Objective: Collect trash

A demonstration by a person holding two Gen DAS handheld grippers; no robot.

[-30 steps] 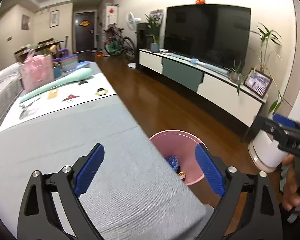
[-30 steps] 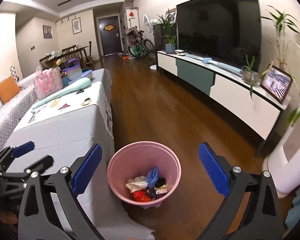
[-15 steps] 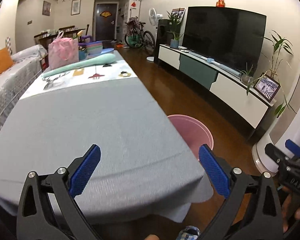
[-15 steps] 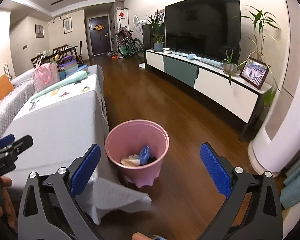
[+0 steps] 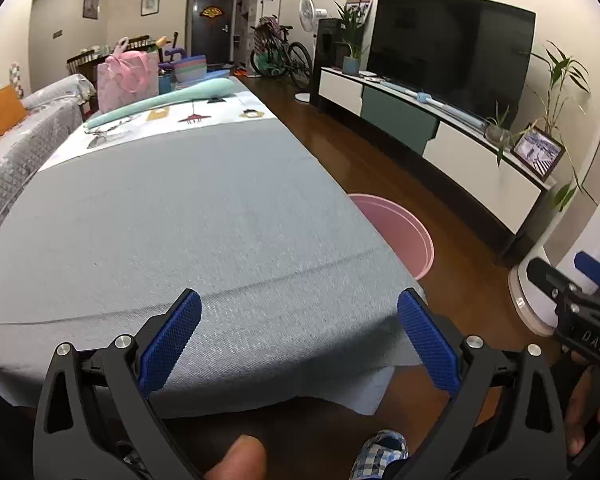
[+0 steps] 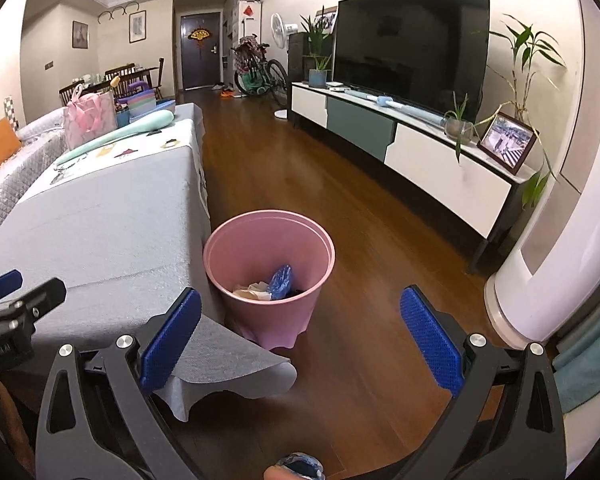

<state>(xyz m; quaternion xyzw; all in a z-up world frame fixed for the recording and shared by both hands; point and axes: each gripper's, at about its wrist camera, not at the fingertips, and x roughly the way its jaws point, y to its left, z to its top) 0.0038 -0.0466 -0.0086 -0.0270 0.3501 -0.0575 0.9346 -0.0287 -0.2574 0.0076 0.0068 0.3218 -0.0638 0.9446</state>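
Left wrist view: left gripper (image 5: 298,342) hangs at the near end of the table, blue pads spread wide, nothing between them.
Left gripper pads: one pad (image 5: 168,346) shows over the grey cloth, the other over the cloth's near corner.
Table: grey tablecloth (image 5: 188,216) covers the near part and drapes over the near edge; a white patterned cloth (image 5: 172,120) lies on the far part.
Far end of table: a long mint-green object (image 5: 160,102) lies across the white cloth, with a pink bag (image 5: 128,76) standing just behind it.
Right wrist view: right gripper (image 6: 300,340) is held above the wooden floor (image 6: 300,184), pads spread wide and empty.
Right gripper seen from left: its black body and a blue fingertip show at the right edge of the left wrist view.
Trash bin: pink bin (image 6: 268,280) stands upright on the floor, just beside the table's long side near the draped corner; from the left wrist view only part of its rim (image 5: 400,224) shows past the table edge.
Trash: a blue crumpled piece (image 6: 280,282) and pale scraps (image 6: 252,292) lie in the bottom of the bin.
Room: a TV (image 6: 412,44) sits on a low white and green cabinet (image 6: 400,140) along the right wall, with a framed photo (image 6: 506,142) and potted plants on it.
Sofa: grey cover and an orange cushion (image 5: 0,112) to the left of the table.
Far end: a bicycle (image 6: 256,70) near a dark door.
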